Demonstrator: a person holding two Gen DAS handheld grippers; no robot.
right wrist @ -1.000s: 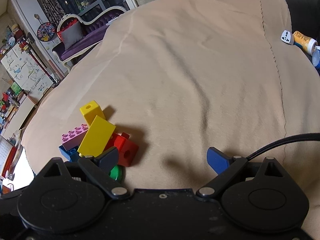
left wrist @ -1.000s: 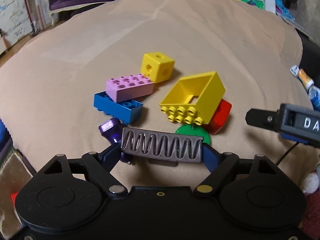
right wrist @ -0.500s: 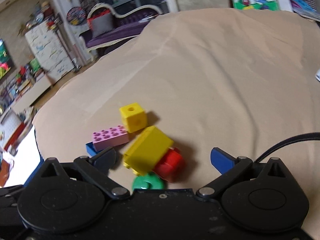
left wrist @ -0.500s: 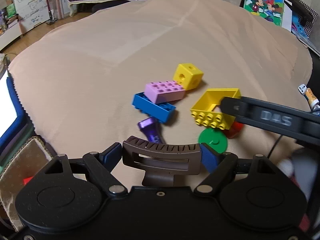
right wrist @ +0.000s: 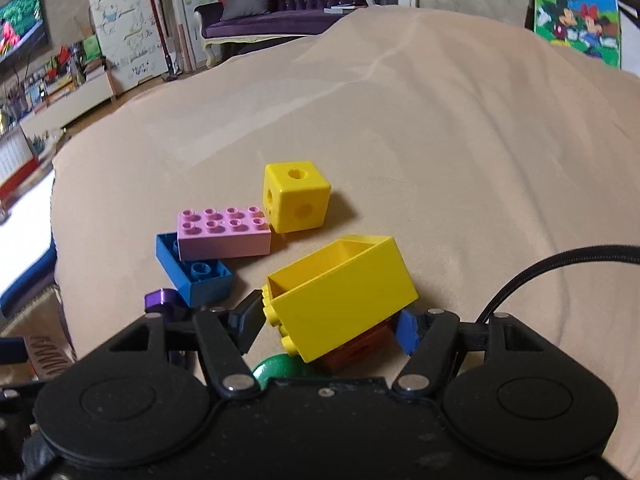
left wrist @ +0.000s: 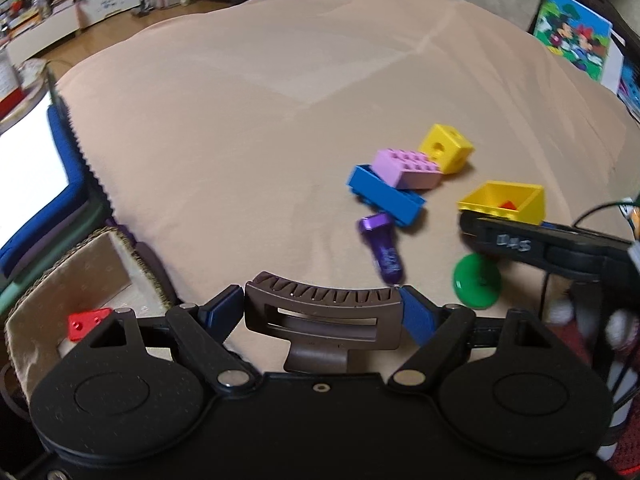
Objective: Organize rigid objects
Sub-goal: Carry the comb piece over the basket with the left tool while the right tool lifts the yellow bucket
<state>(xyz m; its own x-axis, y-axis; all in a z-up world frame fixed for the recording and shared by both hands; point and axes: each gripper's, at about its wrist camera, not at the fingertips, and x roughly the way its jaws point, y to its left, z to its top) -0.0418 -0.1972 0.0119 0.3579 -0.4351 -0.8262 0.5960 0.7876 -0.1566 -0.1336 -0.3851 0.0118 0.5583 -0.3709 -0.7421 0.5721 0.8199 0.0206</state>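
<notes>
My left gripper [left wrist: 322,307] is shut on a brown hair claw clip [left wrist: 322,315], held above the beige blanket. Ahead to the right lie a purple plug-like piece [left wrist: 382,245], a blue brick [left wrist: 386,195] with a pink brick [left wrist: 408,168] on it, a yellow cube [left wrist: 445,148], a yellow hollow block [left wrist: 505,201] and a green disc [left wrist: 477,280]. My right gripper [right wrist: 330,322] is open, its fingers on either side of the yellow hollow block [right wrist: 340,298], which rests on a red block [right wrist: 356,350]. The right gripper also shows in the left wrist view [left wrist: 520,242].
A fabric-lined box [left wrist: 48,300] holding a red triangular piece [left wrist: 86,320] sits low at the left edge of the bed. A blue-edged mat [left wrist: 68,168] lies beside it. A black cable [right wrist: 548,272] runs over the blanket at right. Furniture stands beyond the bed.
My left gripper has swung left with the clip, and the box has come into view. My right gripper has moved in over the blocks until its fingers flank the yellow hollow block.
</notes>
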